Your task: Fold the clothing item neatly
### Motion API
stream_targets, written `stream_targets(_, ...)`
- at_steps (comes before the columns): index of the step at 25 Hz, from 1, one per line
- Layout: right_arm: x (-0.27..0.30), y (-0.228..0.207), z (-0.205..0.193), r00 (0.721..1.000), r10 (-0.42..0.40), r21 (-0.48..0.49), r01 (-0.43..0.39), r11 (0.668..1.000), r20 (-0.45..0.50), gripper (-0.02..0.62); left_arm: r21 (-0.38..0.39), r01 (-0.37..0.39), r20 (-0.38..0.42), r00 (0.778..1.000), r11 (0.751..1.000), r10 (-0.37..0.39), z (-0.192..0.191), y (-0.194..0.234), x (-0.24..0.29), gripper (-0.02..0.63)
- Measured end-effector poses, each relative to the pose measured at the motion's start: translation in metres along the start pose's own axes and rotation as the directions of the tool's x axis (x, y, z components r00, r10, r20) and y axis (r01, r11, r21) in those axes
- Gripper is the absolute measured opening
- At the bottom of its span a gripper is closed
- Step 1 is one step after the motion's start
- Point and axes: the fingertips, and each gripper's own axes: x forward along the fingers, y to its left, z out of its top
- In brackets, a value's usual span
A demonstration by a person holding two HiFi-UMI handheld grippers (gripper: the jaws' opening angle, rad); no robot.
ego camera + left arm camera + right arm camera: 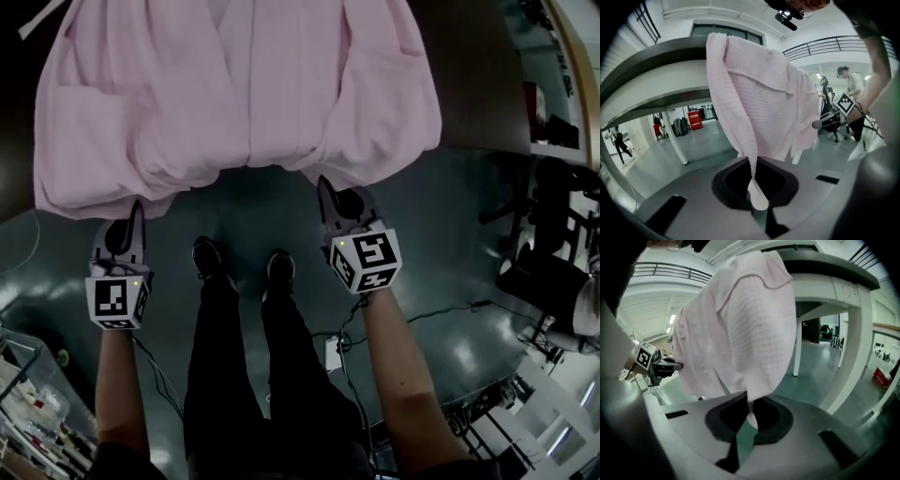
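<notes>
Person in black, carrying a pair of grey tongs with marker cubes.

The person wears long black trousers (225,375) and rounded black shoes (206,257). The grey-and-black left tongs (137,214) and the matching right tongs (325,193) each carry a white cube printed with black square markers. Both the left cube (117,300) and the right cube (367,262) show a small yellow-green light near one corner. A thin dark cable (155,366) trails from the left cube. In the left gripper view the tongs' body is a smooth grey moulded shell (708,215) with a rounded black recess (732,180) and dark rectangular slots. The right gripper view shows the same grey shell (797,451).
</notes>
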Motion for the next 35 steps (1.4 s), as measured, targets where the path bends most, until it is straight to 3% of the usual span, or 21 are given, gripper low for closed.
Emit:
stream_targets(4, -0.060, 0.014, -0.014, 0.999, 0.011, 0.047, -0.009, 0.999, -0.032, 0.008, -0.005, -0.022, -0.022, 1.000, 1.000, 0.022, 0.007, -0.024, -0.056, 0.015)
stream_targets(7, -0.123, 0.029, -0.002, 0.999, 0.033, 0.057, -0.031, 0.998, -0.040, 0.008, -0.051, 0.020, -0.013, 1.000, 0.998, -0.021, 0.040, -0.052, -0.111, 0.015)
stream_targets(10, -0.181, 0.044, 0.036, 0.997, 0.078, 0.004, -0.078, 0.997, -0.019, 0.008, -0.106, 0.053, 0.026, 0.998, 0.993, -0.050, 0.091, -0.071, -0.164, 0.015)
stream_targets(13, -0.208, 0.049, 0.094, 0.988, 0.148, -0.082, -0.144, 0.986, 0.039, 0.008, -0.124, 0.059, 0.143, 0.989, 0.991, -0.041, 0.156, -0.073, -0.191, 0.015)
stream_targets(17, -0.247, 0.065, 0.169, 0.966, 0.226, -0.111, -0.213, 0.971, 0.121, 0.008, -0.045, 0.041, 0.241, 0.970, 0.998, -0.029, 0.234, -0.073, -0.228, 0.015)
stream_targets(19, -0.260, 0.072, 0.204, 0.955, 0.244, -0.123, -0.225, 0.967, 0.170, 0.008, -0.014, 0.011, 0.289, 0.957, 1.000, -0.007, 0.268, -0.066, -0.240, 0.015)
stream_targets(24, -0.260, 0.077, 0.278, 0.931, 0.270, -0.222, -0.217, 0.951, 0.247, 0.008, -0.037, -0.029, 0.431, 0.901, 0.999, 0.043, 0.333, -0.040, -0.251, 0.015)
stream_targets(35, -0.200, 0.035, 0.425, 0.903, 0.146, -0.170, -0.083, 0.982, 0.405, 0.008, -0.098, 0.003, 0.529, 0.847, 0.995, 0.050, 0.425, 0.083, -0.207, 0.015)
